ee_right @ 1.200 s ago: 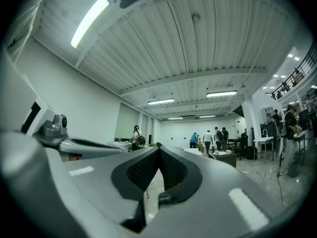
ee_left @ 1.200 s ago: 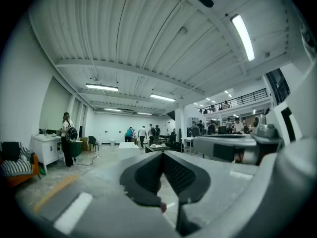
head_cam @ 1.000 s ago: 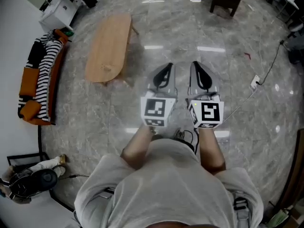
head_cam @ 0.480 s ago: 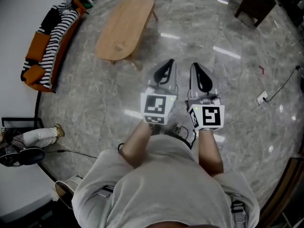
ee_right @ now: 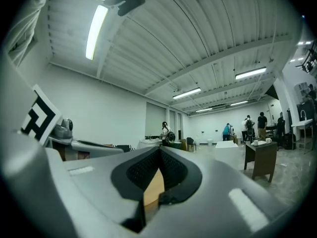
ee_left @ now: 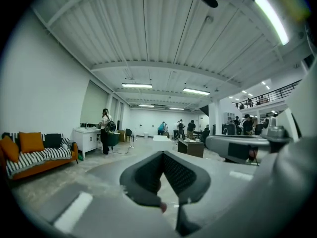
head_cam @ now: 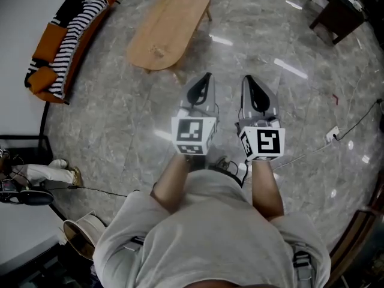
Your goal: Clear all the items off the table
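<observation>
A light oval wooden table stands on the marble floor ahead of me at the upper left of the head view, and I see nothing lying on its top. My left gripper and right gripper are held side by side at chest height, short of the table and above bare floor. Both are shut with nothing between the jaws. In the left gripper view the left gripper points level into the hall. A strip of the table's wood shows through the gap below the tips of the right gripper.
An orange sofa with a striped blanket lines the left wall. A dark wooden desk stands at the far right. A cable and power strip lie on the floor to my right. A seated person's legs and a basket are at the lower left.
The view has swung and advanced: the wooden table and sofa now sit further right and nearer in the picture. Both grippers stayed shut and side by side.
</observation>
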`<action>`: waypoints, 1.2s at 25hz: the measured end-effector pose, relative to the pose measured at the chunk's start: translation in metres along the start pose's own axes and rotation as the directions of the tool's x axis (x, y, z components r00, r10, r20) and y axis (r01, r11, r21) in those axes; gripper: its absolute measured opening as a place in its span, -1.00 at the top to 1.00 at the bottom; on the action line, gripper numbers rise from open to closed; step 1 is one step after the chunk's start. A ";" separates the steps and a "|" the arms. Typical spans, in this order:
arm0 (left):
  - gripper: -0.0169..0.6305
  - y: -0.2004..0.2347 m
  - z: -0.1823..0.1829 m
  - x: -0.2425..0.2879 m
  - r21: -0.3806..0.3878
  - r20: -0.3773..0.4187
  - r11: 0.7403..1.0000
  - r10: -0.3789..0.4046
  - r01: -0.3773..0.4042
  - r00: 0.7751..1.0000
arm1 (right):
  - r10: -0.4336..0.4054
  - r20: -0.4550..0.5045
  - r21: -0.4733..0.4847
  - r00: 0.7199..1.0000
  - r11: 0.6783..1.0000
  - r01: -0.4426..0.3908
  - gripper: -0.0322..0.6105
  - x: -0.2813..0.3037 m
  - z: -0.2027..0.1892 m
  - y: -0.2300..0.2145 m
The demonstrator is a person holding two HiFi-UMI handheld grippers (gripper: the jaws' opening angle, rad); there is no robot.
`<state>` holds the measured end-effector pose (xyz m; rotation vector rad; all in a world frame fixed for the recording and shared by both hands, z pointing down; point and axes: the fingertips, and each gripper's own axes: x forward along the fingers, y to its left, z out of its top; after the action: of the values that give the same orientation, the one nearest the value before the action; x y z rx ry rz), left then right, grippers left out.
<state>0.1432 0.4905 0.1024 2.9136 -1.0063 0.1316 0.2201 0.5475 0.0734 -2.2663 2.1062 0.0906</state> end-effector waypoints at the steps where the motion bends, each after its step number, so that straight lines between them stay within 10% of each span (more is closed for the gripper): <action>1: 0.88 0.011 -0.001 0.003 -0.005 -0.002 1.000 0.007 -0.007 1.000 | 0.005 -0.005 -0.003 1.000 1.000 -0.005 0.88 0.010 -0.002 0.005; 30: 0.89 0.335 -0.020 0.036 -0.154 -0.059 0.966 0.199 -0.206 0.978 | 0.216 -0.139 -0.058 0.966 0.973 -0.225 0.88 0.286 -0.040 0.196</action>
<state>-0.0371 0.2071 0.1347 2.6497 -1.2444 0.1165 0.0460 0.2459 0.0931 -2.1206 2.4571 0.0256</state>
